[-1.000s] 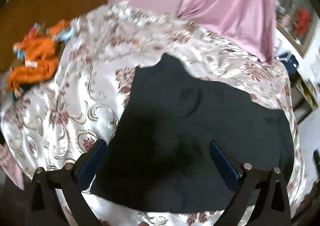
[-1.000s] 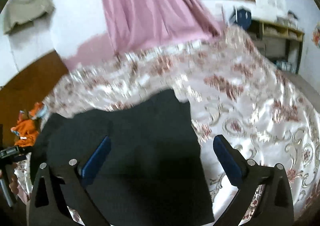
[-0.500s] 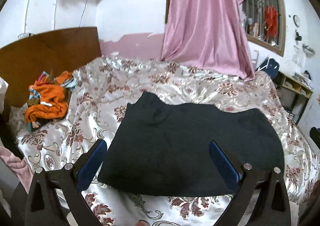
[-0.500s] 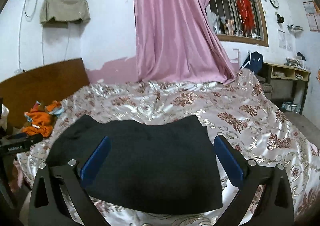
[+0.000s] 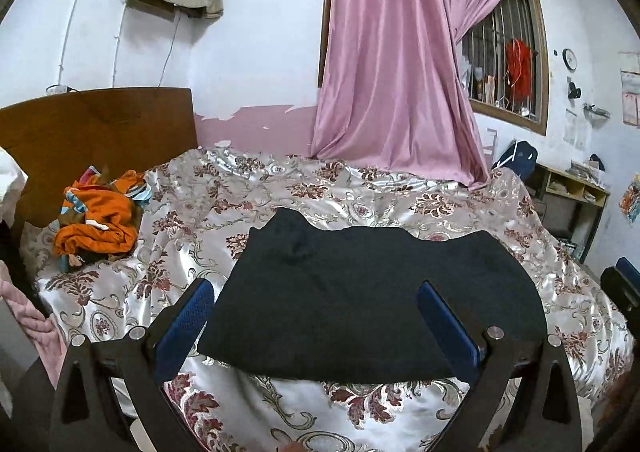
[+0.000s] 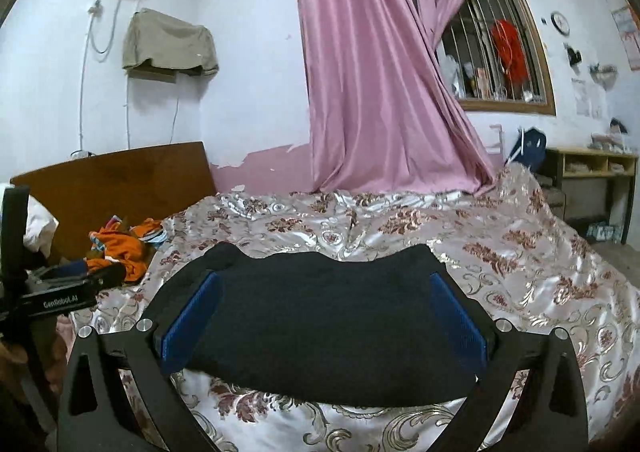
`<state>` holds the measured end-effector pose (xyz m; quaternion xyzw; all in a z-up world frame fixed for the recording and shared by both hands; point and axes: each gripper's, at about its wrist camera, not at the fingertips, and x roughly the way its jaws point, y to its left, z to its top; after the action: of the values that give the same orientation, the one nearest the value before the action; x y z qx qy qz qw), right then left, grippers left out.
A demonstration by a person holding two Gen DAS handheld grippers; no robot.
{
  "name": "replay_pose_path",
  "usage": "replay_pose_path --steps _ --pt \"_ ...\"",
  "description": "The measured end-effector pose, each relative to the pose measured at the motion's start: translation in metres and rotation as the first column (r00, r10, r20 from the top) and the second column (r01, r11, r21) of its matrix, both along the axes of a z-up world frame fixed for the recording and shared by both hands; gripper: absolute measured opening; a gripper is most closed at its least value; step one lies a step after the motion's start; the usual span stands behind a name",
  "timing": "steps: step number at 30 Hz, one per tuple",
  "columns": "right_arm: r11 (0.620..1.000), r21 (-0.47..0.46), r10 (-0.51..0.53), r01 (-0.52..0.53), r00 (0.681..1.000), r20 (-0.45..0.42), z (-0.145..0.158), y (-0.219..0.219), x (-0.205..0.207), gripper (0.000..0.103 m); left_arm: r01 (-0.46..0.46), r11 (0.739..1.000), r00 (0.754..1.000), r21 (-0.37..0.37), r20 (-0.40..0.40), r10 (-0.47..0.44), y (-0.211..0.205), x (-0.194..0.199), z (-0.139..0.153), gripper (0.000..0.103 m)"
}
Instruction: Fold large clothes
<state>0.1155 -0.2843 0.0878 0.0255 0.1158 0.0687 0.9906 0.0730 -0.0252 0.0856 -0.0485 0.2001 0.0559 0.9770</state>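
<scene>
Left cam: black garment (image 5: 372, 304) folded flat on floral bedspread (image 5: 192, 220), near edge; my left gripper (image 5: 316, 316) wide open, empty, lifted vs 1 s ago. Right cam: same garment (image 6: 320, 316); right gripper (image 6: 324, 312) wide open, empty, pulled back too.

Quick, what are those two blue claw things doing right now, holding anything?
Left gripper: open, holding nothing, above the black garment.
Right gripper: open, holding nothing.

Both the left gripper (image 5: 314, 314) and the right gripper (image 6: 325, 310) have matte black angular frames with triangular cut-outs, silver round screw heads near the finger bases and ribbed blue finger pads (image 6: 456, 318), the left one bearing white "GenRobot.AI" lettering.
</scene>
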Motion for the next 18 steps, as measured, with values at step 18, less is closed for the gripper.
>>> replay_pose_path --steps 18 --pt "0.999 0.031 -0.010 0.010 1.000 -0.001 -0.030 0.016 -0.039 0.101 -0.011 0.996 1.000 0.087 0.025 0.009 -0.003 -0.051 -0.036 0.103"
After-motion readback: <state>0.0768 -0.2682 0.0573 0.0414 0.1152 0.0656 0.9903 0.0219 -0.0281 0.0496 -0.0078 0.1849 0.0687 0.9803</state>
